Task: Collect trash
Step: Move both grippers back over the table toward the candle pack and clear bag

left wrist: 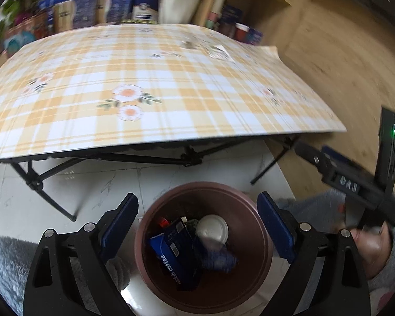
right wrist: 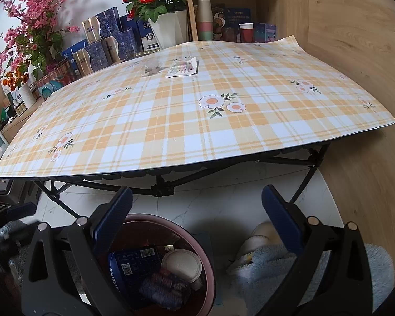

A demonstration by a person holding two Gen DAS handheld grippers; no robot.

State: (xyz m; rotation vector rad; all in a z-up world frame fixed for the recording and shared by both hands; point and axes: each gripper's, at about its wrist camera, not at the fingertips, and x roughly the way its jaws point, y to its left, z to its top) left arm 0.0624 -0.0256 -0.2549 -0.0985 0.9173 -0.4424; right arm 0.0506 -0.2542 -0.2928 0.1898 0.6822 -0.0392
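Observation:
A dark red waste bin (left wrist: 252, 260) stands on the white floor in front of the table; it also shows in the right wrist view (right wrist: 197, 239). Inside lie a blue coffee box (left wrist: 168, 260), a white lid (left wrist: 213, 229) and a dark blue wad (left wrist: 218, 259). My left gripper (left wrist: 197, 205) is open and empty, right above the bin. My right gripper (right wrist: 197, 200) is open and empty, just right of the bin. On the checked tablecloth (right wrist: 171, 121), at the far side, lie a white printed wrapper (right wrist: 182, 68) and a small clear wrapper (right wrist: 150, 68).
The folding table's black legs (right wrist: 160, 187) stand just beyond the bin. Shelves with blue boxes (right wrist: 105, 39), flower pots (right wrist: 166, 29) and cups (right wrist: 246, 33) line the back. A wooden wall (right wrist: 355, 52) rises at the right. My slippered foot (right wrist: 258, 239) is right of the bin.

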